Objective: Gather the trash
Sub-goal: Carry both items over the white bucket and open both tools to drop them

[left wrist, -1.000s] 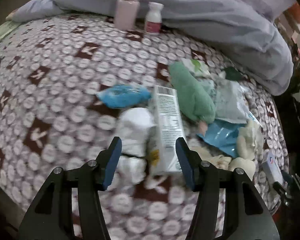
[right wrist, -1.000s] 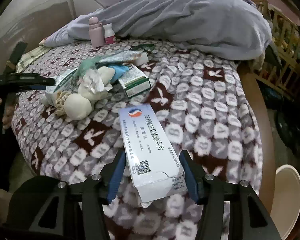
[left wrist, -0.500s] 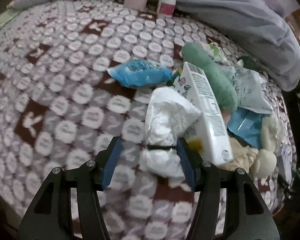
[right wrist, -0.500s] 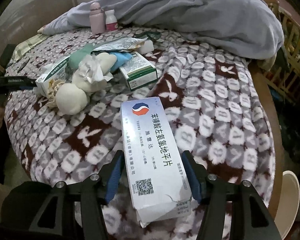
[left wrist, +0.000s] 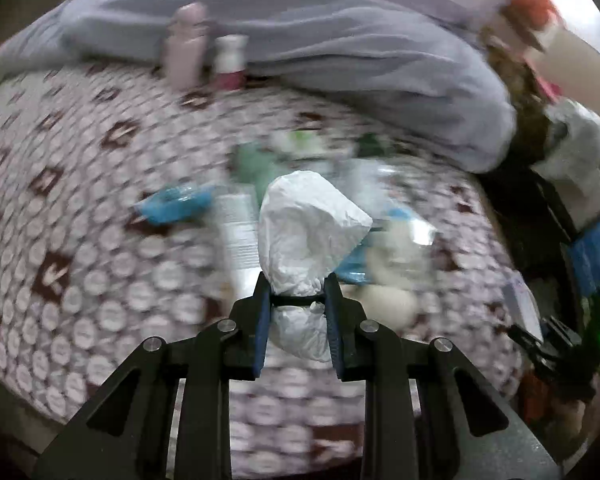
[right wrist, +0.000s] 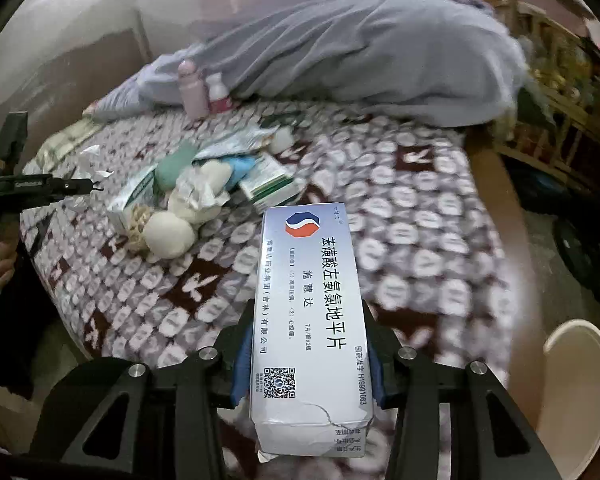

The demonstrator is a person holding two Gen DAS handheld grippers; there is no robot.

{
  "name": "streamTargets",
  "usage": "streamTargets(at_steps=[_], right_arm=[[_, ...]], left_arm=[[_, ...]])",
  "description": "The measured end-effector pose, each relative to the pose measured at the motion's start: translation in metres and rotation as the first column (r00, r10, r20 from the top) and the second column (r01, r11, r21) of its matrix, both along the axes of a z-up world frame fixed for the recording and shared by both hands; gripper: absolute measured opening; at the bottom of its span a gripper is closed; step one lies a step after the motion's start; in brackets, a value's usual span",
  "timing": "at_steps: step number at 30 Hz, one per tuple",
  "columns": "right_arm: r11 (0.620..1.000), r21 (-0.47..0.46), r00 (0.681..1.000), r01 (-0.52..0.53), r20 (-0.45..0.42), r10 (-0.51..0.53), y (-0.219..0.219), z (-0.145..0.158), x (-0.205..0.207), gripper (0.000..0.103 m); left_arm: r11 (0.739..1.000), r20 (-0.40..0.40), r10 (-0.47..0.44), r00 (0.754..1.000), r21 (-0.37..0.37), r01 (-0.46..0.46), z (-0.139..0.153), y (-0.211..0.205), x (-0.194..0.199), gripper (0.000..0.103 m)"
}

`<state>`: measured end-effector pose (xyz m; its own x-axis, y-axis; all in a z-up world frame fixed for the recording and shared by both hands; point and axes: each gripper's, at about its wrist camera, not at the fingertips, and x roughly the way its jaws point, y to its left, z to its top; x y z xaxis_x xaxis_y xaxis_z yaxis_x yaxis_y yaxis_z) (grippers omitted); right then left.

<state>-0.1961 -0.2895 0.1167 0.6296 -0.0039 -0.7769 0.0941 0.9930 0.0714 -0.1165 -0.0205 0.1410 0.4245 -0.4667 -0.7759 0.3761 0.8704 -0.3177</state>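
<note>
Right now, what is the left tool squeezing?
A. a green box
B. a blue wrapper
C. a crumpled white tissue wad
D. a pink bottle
C. The left tool has just closed on the crumpled white tissue wad, pinching its narrow middle, while the blue wrapper lies on the blanket and the pink bottle stands far back.

Patterned bed blanket, grey duvet behind (possibly wooden railing).

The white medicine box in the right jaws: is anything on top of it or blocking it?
No. The white medicine box sits clamped in the right gripper, raised clear of the trash pile; nothing lies on it.
</note>
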Motion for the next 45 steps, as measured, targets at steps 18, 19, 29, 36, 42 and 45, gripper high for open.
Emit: streamTargets(at_steps=[18, 19, 29, 36, 42, 45], right_arm=[[0.905, -0.088, 0.907, 0.415, -0.041, -0.42, -0.151, -0.002, -0.118, 0.044], [0.898, -0.082, 0.899, 0.432, -0.047, -0.436, -0.159, -0.005, -0.123, 0.044], [0.801, -0.036, 0.794, 0.597, -0.112, -0.597, -0.227, -0.035, -0.158, 0.044], [0.709, -0.011, 0.703, 0.705, -0.124, -0.701, -0.254, -0.041, -0.181, 0.056], [0.71, -0.014, 0.703, 0.704, -0.127, -0.7, -0.255, -0.042, -0.179, 0.059], [0.714, -0.003, 0.708, 0.7, -0.127, -0.695, -0.254, -0.043, -0.179, 0.059]], left_arm=[[0.809, -0.004, -0.586, 0.81, 0.049, 0.585, 0.016, -0.329, -0.111, 0.023], [0.794, -0.013, -0.606, 0.796, 0.051, 0.606, 0.013, -0.344, -0.116, 0.023], [0.705, -0.072, -0.706, 0.704, 0.018, 0.709, -0.02, -0.453, -0.154, 0.023], [0.696, -0.106, -0.715, 0.691, -0.017, 0.717, -0.036, -0.485, -0.164, 0.043], [0.727, -0.114, -0.685, 0.72, -0.032, 0.686, -0.041, -0.487, -0.16, 0.053], [0.745, -0.1, -0.664, 0.741, 0.006, 0.667, -0.038, -0.477, -0.156, 0.053]])
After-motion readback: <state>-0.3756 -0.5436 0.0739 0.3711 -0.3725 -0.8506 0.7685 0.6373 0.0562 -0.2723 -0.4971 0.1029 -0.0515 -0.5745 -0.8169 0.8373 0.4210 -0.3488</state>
